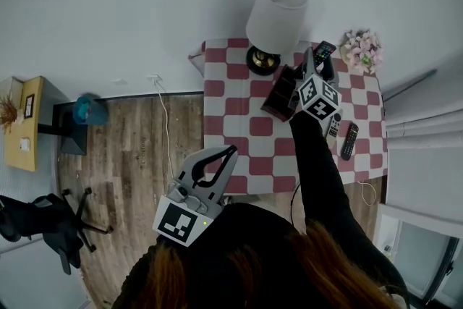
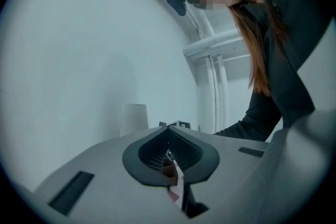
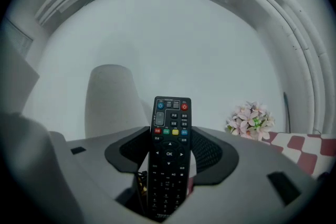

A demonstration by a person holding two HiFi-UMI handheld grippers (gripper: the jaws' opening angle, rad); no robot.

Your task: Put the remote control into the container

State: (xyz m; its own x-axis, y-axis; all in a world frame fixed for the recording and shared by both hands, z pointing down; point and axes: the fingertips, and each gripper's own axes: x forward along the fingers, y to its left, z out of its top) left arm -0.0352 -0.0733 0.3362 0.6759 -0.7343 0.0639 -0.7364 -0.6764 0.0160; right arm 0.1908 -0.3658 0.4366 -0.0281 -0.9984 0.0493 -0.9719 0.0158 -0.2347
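Observation:
A black remote control [image 3: 169,149] with coloured buttons stands upright between the jaws of my right gripper [image 3: 169,139], which is shut on it. In the head view this gripper [image 1: 316,70] hangs over the back of the checkered table [image 1: 239,119], and the held remote [image 1: 323,51] points away from me. The dark brown open container [image 1: 281,94] sits just left of that gripper, beside the lamp. My left gripper [image 1: 230,153] is off the table's near edge, shut with nothing in it; its jaws [image 2: 169,136] meet.
A lamp with a white shade [image 1: 276,14] stands at the table's back, left of pink flowers [image 1: 362,48]. Two more remotes [image 1: 335,124] [image 1: 349,141] lie at the right side of the table. A white cable [image 1: 165,119] runs over the wooden floor on the left.

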